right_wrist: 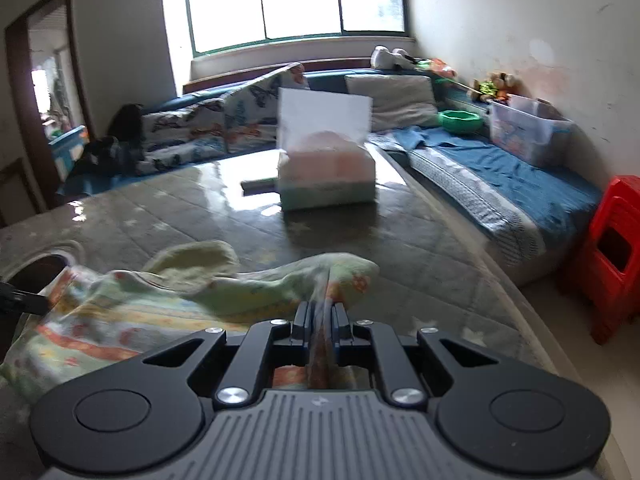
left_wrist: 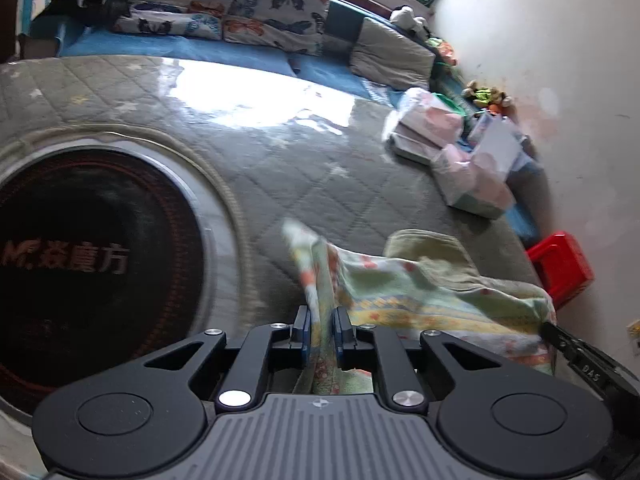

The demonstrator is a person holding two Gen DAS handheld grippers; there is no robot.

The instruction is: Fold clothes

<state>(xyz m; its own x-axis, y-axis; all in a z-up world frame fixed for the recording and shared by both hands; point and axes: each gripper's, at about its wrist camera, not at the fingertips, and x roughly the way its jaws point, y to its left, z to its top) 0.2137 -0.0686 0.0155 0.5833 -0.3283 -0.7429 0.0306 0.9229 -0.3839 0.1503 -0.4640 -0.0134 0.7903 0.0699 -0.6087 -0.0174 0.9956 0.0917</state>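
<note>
Over the near edge of the quilted grey table [left_wrist: 280, 168], in the left wrist view, my left gripper [left_wrist: 320, 326] has its jaws nearly closed, pinching a bunched fold of the pale green patterned garment [left_wrist: 420, 292]. The cloth runs up between the jaws and spreads to the right toward my other gripper's dark tip. A round dark burner [left_wrist: 92, 264] sits left.

In the right wrist view, my right gripper [right_wrist: 321, 320] is likewise clamped tight on the garment's [right_wrist: 248, 280] edge; the cloth trails left across the tabletop [right_wrist: 420, 264]. A tissue pack [right_wrist: 326, 172] stands farther off.
</note>
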